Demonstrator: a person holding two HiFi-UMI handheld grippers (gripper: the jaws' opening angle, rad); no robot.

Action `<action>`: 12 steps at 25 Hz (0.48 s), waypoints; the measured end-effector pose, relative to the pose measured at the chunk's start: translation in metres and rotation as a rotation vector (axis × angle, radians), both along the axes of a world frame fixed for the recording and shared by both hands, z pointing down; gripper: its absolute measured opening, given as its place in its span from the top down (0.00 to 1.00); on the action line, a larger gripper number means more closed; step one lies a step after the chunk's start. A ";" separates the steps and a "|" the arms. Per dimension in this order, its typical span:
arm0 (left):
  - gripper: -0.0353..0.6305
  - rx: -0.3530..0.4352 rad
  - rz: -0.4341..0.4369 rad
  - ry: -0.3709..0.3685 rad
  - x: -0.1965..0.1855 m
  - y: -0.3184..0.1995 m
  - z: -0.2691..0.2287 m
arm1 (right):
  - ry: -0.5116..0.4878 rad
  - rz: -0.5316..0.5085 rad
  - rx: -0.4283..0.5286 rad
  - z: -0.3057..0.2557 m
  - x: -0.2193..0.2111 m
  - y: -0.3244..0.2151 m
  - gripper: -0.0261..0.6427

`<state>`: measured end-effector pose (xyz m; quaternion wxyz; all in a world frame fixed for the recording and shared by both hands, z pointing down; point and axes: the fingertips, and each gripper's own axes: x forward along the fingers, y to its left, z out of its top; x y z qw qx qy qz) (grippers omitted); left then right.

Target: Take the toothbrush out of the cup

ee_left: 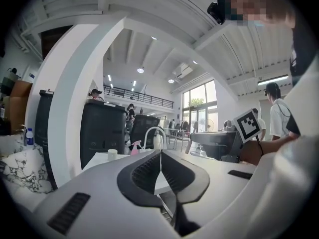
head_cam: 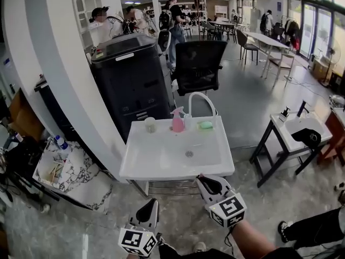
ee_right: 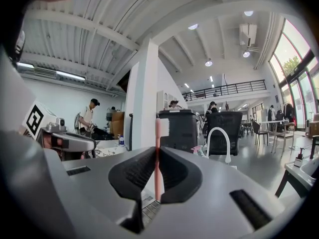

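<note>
Nearest you, your left gripper [ee_left: 160, 153] had its jaws clenched together on nothing, while your right gripper [ee_right: 157, 151] clamped the pink toothbrush [ee_right: 158, 133] by its handle, upright, bristles on top, well apart from the cup. Both grippers sat just short of the front edge of the white sink [head_cam: 161, 169]. On the sink's back ledge stood the cup [head_cam: 150, 124], a pink spray bottle [head_cam: 178, 120] and the white tap [head_cam: 202, 102], with a black cabinet [head_cam: 129, 80] and a black chair [head_cam: 199, 63] beyond.
</note>
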<state>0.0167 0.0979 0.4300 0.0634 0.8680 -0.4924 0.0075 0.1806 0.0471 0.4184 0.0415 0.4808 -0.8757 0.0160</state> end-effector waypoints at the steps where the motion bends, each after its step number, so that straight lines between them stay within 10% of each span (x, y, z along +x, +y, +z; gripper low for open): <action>1: 0.91 0.003 -0.005 0.002 0.000 0.001 -0.001 | -0.003 -0.002 0.000 0.000 0.000 0.001 0.91; 12: 0.91 0.033 -0.024 0.007 -0.002 0.012 -0.008 | 0.000 -0.043 0.002 -0.002 -0.011 0.014 0.91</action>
